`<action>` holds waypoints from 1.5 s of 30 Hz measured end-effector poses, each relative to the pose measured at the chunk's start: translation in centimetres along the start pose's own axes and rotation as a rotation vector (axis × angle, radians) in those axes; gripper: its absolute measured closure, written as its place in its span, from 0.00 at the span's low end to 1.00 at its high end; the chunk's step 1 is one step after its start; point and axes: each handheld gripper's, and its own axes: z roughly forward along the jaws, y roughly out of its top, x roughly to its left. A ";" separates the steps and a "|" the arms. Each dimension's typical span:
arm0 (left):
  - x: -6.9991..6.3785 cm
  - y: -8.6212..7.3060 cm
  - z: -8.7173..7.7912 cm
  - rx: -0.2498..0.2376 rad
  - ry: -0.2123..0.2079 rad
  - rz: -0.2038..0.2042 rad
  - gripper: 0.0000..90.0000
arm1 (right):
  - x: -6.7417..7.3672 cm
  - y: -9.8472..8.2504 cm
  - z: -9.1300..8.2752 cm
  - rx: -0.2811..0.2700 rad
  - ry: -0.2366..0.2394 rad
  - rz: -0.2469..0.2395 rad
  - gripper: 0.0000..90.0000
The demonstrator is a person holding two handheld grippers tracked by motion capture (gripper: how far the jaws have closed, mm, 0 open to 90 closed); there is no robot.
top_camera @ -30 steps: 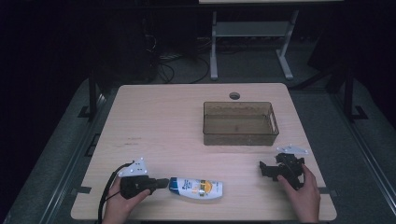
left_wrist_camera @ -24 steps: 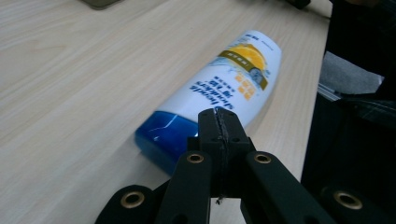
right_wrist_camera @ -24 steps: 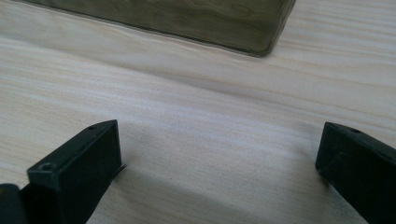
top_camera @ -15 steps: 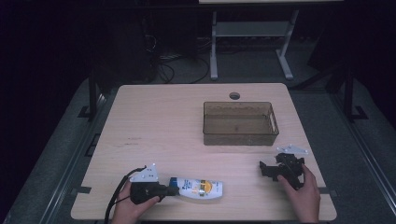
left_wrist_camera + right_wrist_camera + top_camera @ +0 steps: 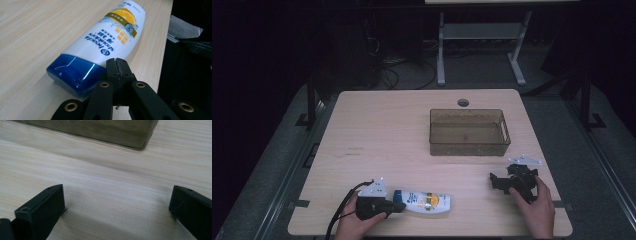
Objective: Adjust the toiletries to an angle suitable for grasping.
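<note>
A white shampoo bottle (image 5: 424,201) with a blue cap lies on its side near the table's front edge; the left gripper view shows its blue cap (image 5: 72,72) close up. My left gripper (image 5: 398,206) is shut, its joined tips (image 5: 117,65) right beside the cap end with nothing between them. At the front right my right gripper (image 5: 496,183) rests on the wood, held by a hand. Its jaws stand wide open (image 5: 116,202) over bare table, facing the bin.
A clear brownish plastic bin (image 5: 469,132) stands at the middle right of the table, its near corner (image 5: 140,143) just ahead of the right gripper. A cable hole (image 5: 463,102) lies behind it. The table's front edge (image 5: 462,234) runs just below both hands.
My left gripper has slid right and a little toward the front edge, closing up to the bottle's cap. The right gripper and the bottle have stayed put.
</note>
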 end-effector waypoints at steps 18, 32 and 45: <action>1.2 0.4 0.2 0.013 0.043 -0.006 1.00 | 0.0 0.0 0.0 0.000 0.000 0.000 0.00; 2.2 1.2 0.8 0.008 0.058 -0.005 1.00 | 0.0 0.0 0.0 0.001 0.000 0.001 0.00; 3.1 2.0 1.1 -0.001 0.070 -0.005 1.00 | 0.0 0.0 0.0 -0.001 0.000 0.001 0.00</action>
